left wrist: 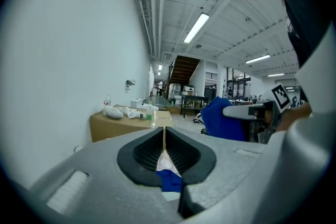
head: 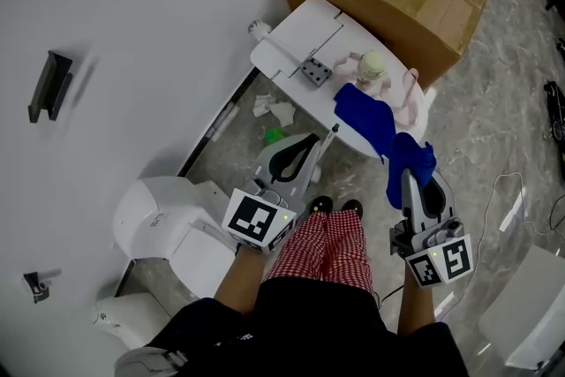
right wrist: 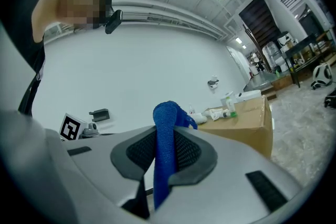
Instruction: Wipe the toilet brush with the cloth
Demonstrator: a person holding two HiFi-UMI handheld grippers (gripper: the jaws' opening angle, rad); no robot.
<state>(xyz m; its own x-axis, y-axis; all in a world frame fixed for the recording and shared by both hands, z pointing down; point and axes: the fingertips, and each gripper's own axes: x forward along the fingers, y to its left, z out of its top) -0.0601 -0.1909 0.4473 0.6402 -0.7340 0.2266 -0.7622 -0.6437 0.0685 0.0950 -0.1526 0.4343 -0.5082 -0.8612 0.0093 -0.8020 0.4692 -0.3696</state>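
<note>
The blue cloth (head: 364, 115) is clamped by the right gripper (head: 413, 177) and draped onto the white bench (head: 296, 35); a thin stick (left wrist: 164, 138) is pinched in the closed left gripper (head: 318, 144).

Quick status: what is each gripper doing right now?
Left hand-held gripper: closed on the brush handle.
Right hand-held gripper: closed on the cloth.
</note>
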